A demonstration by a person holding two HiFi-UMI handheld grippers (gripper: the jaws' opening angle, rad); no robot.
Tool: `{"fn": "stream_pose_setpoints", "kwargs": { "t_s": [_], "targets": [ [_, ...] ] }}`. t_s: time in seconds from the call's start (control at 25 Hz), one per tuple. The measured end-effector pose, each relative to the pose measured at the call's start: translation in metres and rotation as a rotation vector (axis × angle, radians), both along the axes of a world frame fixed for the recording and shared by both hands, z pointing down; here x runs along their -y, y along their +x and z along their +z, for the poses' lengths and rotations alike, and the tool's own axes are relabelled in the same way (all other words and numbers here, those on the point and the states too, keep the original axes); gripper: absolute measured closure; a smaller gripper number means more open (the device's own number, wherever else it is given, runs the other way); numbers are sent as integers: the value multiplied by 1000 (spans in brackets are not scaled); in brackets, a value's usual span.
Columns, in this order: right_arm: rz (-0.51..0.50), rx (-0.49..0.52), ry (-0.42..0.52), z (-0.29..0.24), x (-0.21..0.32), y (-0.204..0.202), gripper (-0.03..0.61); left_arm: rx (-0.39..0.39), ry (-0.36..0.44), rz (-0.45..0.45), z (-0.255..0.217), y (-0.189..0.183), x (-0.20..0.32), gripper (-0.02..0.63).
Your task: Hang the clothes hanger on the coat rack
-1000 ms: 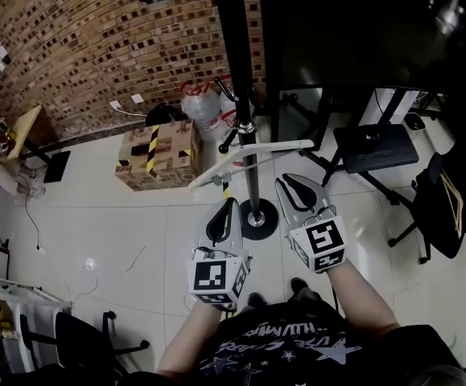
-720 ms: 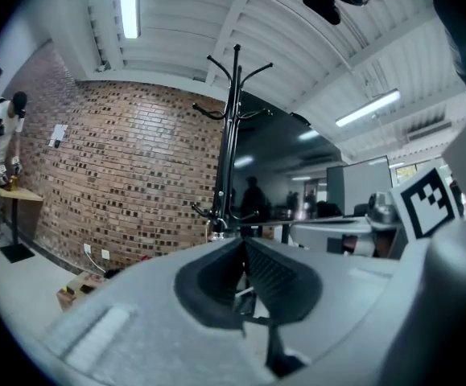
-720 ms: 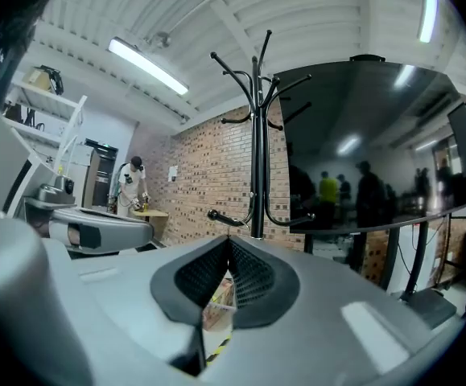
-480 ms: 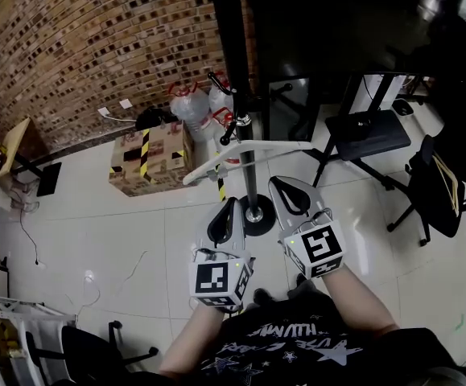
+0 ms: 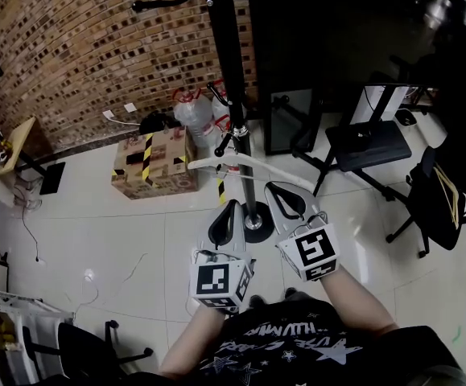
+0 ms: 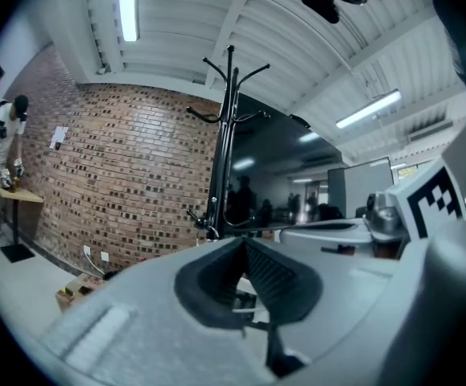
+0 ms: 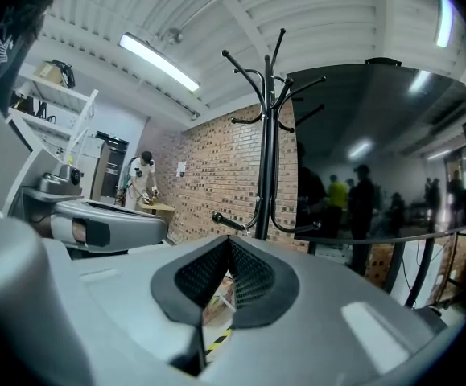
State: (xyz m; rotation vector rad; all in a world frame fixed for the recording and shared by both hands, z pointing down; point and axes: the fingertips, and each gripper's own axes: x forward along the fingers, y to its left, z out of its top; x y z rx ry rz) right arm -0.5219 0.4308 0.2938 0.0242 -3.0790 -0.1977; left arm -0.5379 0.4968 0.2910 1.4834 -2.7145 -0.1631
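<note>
The white slim clothes hanger (image 5: 216, 165) is held roughly level just in front of the pole of the black metal coat rack (image 5: 231, 79). The right gripper (image 5: 276, 187) is clamped shut, apparently on the hanger's right arm. The left gripper (image 5: 231, 209) is closed on nothing, just beside. Step judged: hanger grasped, hanging not finished; whether its hook rests on a low peg cannot be told. Next, the hook needs lifting and lining up over a peg before release.

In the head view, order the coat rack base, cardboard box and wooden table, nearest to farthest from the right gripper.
1. Coat rack base, just left of the right gripper.
2. Cardboard box, farther left.
3. Wooden table, far left edge.
</note>
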Motion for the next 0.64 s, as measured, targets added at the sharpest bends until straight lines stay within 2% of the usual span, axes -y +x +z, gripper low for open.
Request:
{"fn": "stream_pose_setpoints", "kwargs": {
  "t_s": [0.64],
  "targets": [
    [-68,-5,24,-7,5,0,571,14,-6,-47,-5,1,15,609]
  ]
}}
